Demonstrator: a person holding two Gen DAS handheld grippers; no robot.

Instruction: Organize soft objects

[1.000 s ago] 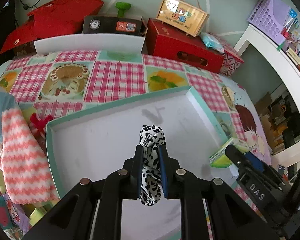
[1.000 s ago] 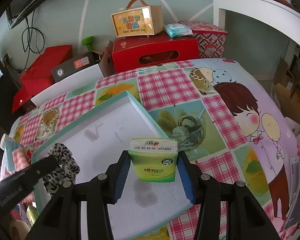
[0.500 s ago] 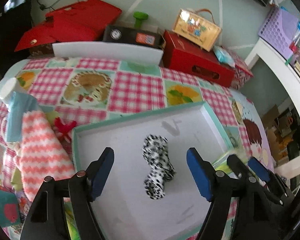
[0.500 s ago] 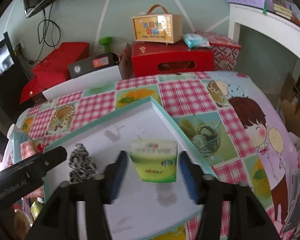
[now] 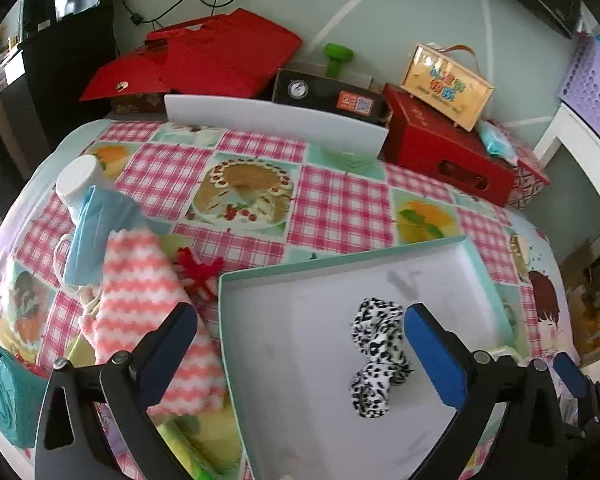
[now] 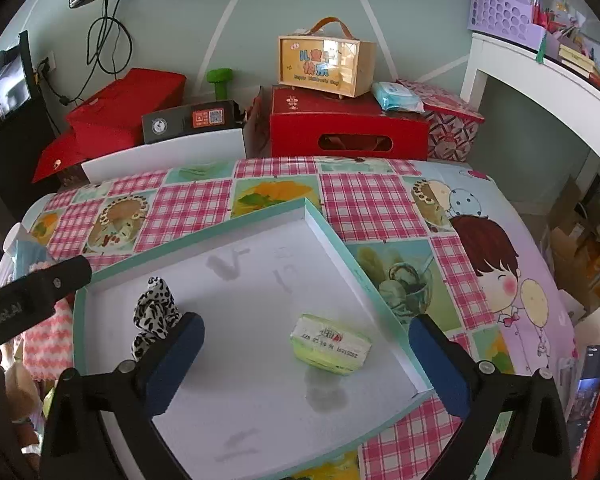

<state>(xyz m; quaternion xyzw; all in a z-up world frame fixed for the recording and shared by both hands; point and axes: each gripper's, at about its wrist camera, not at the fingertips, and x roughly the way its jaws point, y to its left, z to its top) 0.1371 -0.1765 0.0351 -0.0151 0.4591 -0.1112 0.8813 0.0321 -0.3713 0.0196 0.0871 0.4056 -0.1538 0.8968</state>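
A white tray with a teal rim (image 5: 260, 272) (image 6: 332, 232) lies on the checked tablecloth. A leopard-print scrunchie (image 5: 378, 356) (image 6: 154, 316) lies inside it. A green tissue pack (image 6: 330, 343) lies in the tray's right part. My left gripper (image 5: 300, 344) is open and empty above the tray, its pads either side of the scrunchie. My right gripper (image 6: 306, 360) is open and empty, raised over the tissue pack. A pink and white knitted cloth (image 5: 148, 304), a blue cloth (image 5: 96, 232) and a red yarn piece (image 5: 200, 270) lie left of the tray.
Red boxes (image 6: 348, 124), a wooden carry box (image 6: 326, 66) and a black box (image 6: 188, 120) line the back edge. A white cup (image 5: 76, 178) stands at the left. A teal item (image 5: 0, 392) lies at the near left. A white shelf (image 6: 540, 80) stands right.
Both grippers opened and drew back and up. The left let go of the scrunchie and the right let go of the tissue pack; both now lie in the tray.
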